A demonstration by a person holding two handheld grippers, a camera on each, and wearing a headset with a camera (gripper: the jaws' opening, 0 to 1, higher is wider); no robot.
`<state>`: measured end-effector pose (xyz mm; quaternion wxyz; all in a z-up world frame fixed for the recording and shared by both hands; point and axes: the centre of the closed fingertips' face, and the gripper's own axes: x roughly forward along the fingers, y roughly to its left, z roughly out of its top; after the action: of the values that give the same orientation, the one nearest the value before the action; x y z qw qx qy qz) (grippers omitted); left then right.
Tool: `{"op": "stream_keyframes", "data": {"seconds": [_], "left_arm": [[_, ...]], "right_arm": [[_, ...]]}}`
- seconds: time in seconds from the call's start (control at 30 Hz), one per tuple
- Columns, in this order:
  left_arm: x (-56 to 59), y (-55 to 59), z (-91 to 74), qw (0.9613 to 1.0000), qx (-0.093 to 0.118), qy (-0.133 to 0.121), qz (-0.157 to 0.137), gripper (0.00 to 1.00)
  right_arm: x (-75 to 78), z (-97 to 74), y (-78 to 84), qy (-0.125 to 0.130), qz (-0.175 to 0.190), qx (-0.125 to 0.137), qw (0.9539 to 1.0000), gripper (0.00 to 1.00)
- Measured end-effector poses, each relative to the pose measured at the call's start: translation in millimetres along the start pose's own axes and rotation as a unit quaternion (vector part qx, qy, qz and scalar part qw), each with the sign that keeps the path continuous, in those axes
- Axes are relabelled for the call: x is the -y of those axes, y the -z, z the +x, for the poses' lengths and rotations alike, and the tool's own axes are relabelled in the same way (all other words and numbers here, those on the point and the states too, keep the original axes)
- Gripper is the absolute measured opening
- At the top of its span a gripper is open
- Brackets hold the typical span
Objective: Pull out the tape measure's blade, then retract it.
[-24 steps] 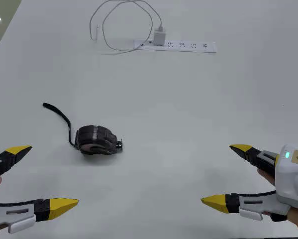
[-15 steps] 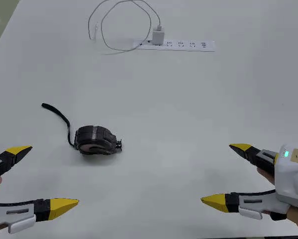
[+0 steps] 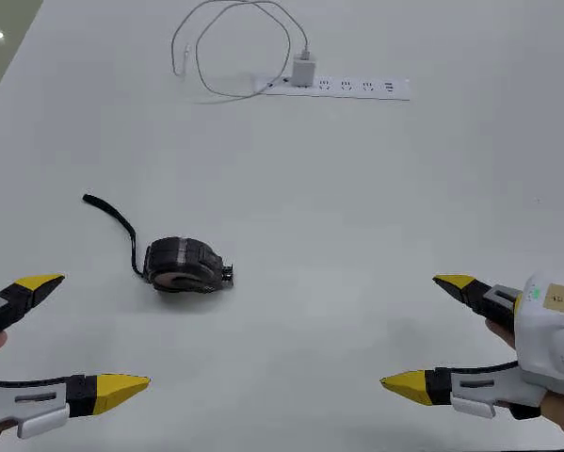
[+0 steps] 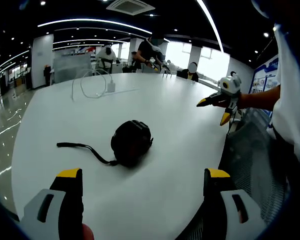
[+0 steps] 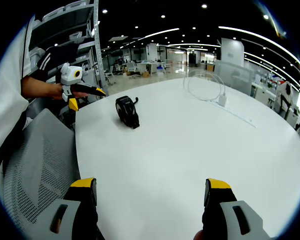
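Nothing but the camera has shifted since the earlier frames. Black round tape measure [image 3: 183,266], blade retracted, lies on the white table [image 3: 357,207]. Left gripper [image 3: 103,330] waits near it, right gripper [image 3: 410,330] well apart; both are spread wide, probably ready to grasp.

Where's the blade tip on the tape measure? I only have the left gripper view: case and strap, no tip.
Observer: The head view shows the blade tip at the end of the tape measure away from the strap, pointing toward the right gripper. No blade is drawn out.
Operator: Right gripper holding anything?
Observer: No. Its own view shows the jaws spread wide with bare table between them, and the tape measure well ahead.
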<state>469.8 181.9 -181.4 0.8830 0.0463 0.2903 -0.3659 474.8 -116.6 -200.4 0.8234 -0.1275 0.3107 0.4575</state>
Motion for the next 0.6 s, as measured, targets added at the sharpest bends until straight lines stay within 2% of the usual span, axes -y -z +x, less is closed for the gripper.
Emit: {"op": "stream_keyframes", "data": {"seconds": [0.6], "left_arm": [[-7.8,-4.5,9.6,0.9998,-0.008,0.012,0.015,0.99]], "right_arm": [[0.4,13.7,-2.5,-0.017,-0.001,0.003,0.9999,0.87]]}}
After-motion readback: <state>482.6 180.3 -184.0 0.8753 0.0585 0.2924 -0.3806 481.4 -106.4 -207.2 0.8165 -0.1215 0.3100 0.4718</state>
